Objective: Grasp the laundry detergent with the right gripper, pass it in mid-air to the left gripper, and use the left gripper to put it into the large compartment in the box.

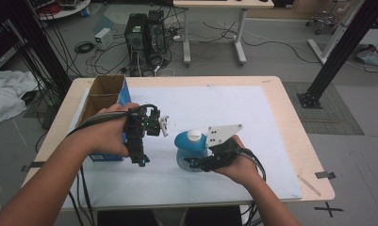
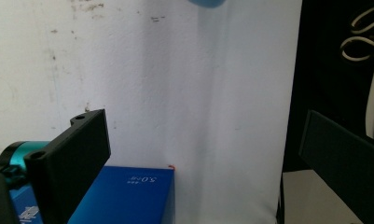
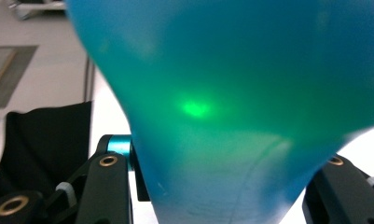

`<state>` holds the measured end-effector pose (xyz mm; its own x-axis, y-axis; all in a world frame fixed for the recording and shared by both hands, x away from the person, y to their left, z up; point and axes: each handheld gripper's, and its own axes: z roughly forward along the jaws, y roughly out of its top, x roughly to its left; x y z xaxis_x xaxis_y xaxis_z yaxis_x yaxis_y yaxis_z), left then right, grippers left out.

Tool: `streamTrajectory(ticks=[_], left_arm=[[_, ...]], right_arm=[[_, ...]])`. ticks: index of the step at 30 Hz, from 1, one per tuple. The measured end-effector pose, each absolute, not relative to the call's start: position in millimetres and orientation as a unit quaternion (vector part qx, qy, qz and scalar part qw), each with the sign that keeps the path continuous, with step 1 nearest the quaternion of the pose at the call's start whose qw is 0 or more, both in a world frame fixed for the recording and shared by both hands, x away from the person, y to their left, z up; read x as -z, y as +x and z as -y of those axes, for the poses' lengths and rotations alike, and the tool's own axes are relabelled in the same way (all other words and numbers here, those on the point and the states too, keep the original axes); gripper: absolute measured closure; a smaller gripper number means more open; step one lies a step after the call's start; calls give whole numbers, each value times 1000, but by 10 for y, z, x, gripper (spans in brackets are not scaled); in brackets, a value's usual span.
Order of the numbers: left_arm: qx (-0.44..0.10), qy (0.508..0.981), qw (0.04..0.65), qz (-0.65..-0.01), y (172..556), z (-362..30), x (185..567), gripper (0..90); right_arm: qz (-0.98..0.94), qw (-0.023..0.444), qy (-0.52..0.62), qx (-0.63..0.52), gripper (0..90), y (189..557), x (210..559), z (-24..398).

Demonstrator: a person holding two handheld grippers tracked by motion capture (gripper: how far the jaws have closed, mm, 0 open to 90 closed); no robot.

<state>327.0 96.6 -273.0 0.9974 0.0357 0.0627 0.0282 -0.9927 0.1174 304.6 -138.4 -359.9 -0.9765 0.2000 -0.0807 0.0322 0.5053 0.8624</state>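
one blue bottle [image 1: 189, 149], one blue box [image 1: 112, 101], two grippers

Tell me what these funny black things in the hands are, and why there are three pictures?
They are grabbing tools. A person holds one in each hand, and each has two black jaws that squeeze like tongs.

The big picture comes from a camera above the table. The other two come from small cameras riding on the tools, looking along their jaws.

On the table lies a white sheet, and on it an open cardboard box with blue sides.

The right gripper is squeezing a blue bottle with a white cap. In its own camera the bottle looks huge because it is so close.

The left gripper holds nothing. Its jaws stand apart near the box, and its camera looks at the box's blue side.
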Motion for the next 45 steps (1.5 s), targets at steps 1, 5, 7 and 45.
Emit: streamTrajectory(ticks=[1, 5, 7, 45], left_arm=[[-29, 998, 57, -15, 3271, -963, 2737, 19], [-28, 998, 58, -12, 3259, -956, 2748, 19], [-27, 998, 60, -10, 3249, -948, 2743, 19], [-16, 997, 71, 28, 3150, -640, 2719, 19]], right_arm=[[-865, 80, 56, -492, 467, 3039, 3606, 1355], [-869, 62, 35, -490, 467, 3026, 3652, 1249], [-868, 55, 32, -492, 467, 3031, 3682, 1201], [-867, 23, 16, -498, 469, 3129, 3790, 719]])
